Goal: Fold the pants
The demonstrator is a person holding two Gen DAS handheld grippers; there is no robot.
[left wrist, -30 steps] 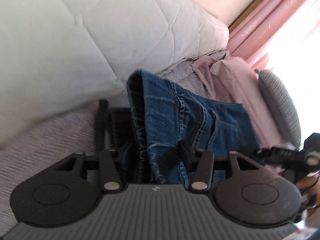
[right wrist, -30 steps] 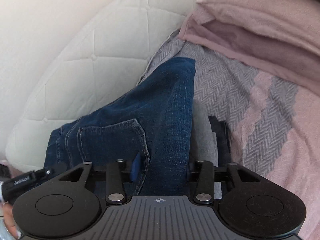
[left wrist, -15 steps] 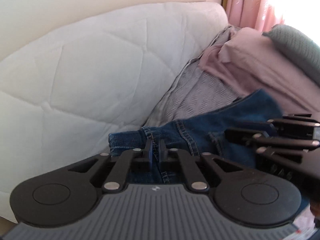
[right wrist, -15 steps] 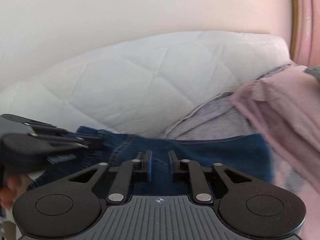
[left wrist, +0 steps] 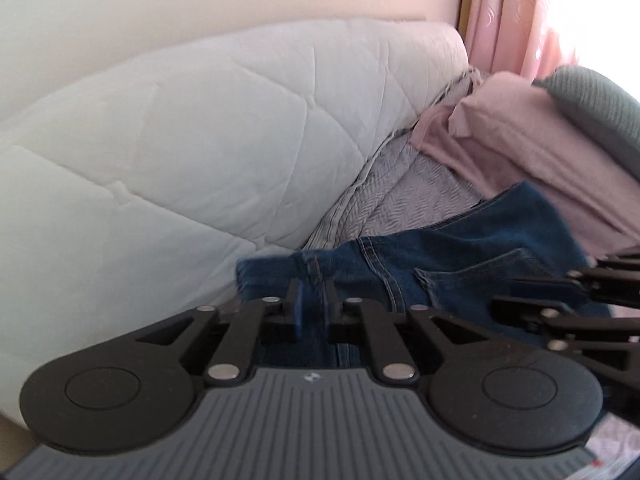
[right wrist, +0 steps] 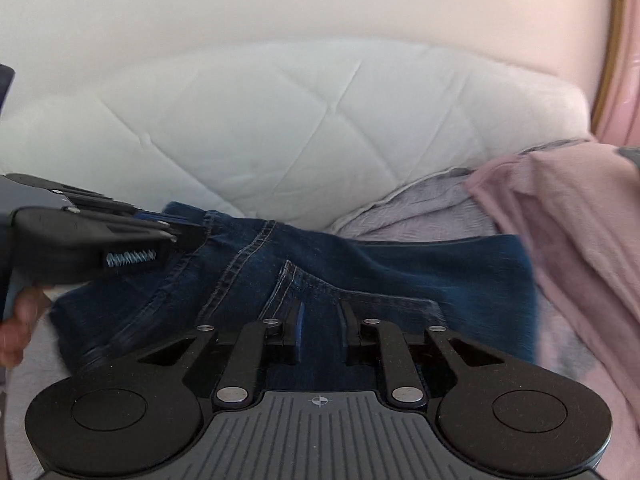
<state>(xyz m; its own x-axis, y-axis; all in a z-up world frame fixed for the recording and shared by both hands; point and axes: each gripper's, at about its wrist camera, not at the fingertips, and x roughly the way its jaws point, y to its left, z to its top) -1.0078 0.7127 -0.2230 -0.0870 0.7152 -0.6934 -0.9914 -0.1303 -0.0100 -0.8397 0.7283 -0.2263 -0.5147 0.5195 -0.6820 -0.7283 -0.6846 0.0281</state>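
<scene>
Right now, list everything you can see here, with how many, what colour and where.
jeans: one, dark blue, on the bed, gripped at two spots
bedspread: one, grey herringbone, under the jeans
headboard: one, white quilted, behind the bed
pillow: one, pink, at right
cushion: one, grey, on the pillow
curtain: one, pink, top right
left gripper: black, shut on the jeans' edge
right gripper: black, shut on the jeans
hand: one, holding the left gripper

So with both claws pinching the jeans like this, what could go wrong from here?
The left claw grips only a narrow bunch of the jeans near their edge, so the denim could slip out when pulled. The right claw holds a thicker fold near the pocket and may drag layers unevenly. The pink bedding lies close and could snag.
</scene>
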